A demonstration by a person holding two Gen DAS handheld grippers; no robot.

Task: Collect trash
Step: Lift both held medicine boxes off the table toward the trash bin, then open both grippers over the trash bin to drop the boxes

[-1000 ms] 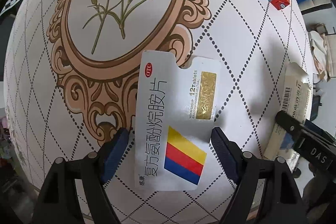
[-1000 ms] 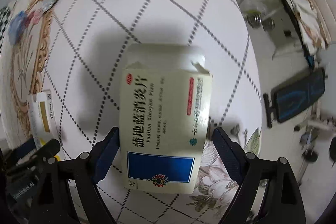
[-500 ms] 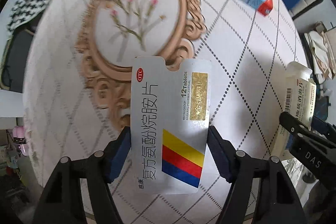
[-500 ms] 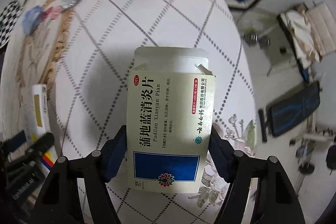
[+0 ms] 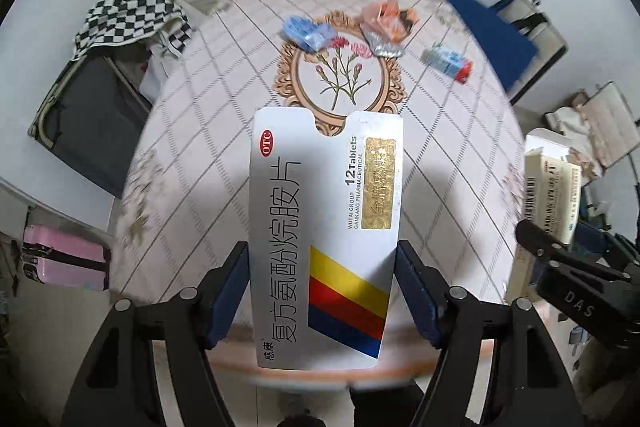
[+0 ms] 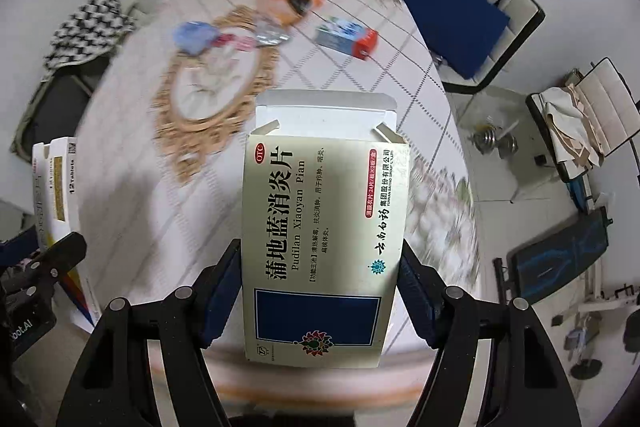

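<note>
While both cartons hang above the table (image 5: 460, 155), the left gripper (image 5: 322, 291) pinches the white tablet box (image 5: 320, 227) and the right gripper (image 6: 320, 291) the cream medicine box (image 6: 324, 235) by their long edges (light, thin card, probably empty, easily crushed)

- Flat white tablet carton (image 5: 324, 243) sits between the left gripper (image 5: 322, 291) pads, above the round patterned table (image 5: 200, 163).
- Cream open-flapped medicine box (image 6: 324, 247), right gripper (image 6: 322, 291), lies right of it.
- Far on the table: blue crumpled wrapper (image 5: 308, 31) left, small blue-and-red carton (image 5: 447, 61) right.
</note>
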